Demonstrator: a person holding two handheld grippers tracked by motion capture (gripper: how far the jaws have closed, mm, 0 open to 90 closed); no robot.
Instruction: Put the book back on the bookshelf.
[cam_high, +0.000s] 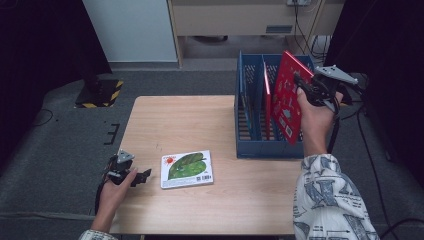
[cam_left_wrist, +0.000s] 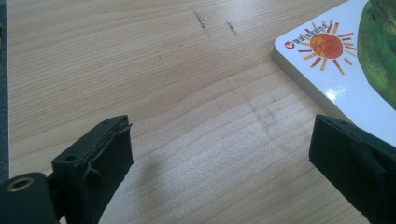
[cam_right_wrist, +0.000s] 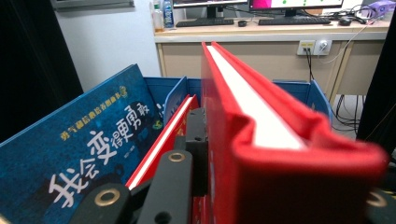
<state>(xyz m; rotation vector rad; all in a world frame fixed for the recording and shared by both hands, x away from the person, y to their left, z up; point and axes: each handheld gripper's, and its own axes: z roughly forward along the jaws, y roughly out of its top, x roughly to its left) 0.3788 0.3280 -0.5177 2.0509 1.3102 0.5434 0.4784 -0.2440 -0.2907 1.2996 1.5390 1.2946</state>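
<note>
High view shows the right gripper (cam_high: 306, 86) clamped on a red book (cam_high: 288, 97), tilted over the right end of the blue file rack (cam_high: 250, 145) and, by my reading, partly lowered into a slot but not yet seated. A thin red book (cam_high: 267, 100) and a dark blue one (cam_right_wrist: 88, 154) already stand in the rack. A green-leaf picture book (cam_high: 187, 169) lies flat on the table (cam_high: 165, 120), left to file; the left gripper (cam_high: 135, 177) rests just beside it, jaws wide and empty. The held book is glossy red, thick, with white page edges.
</note>
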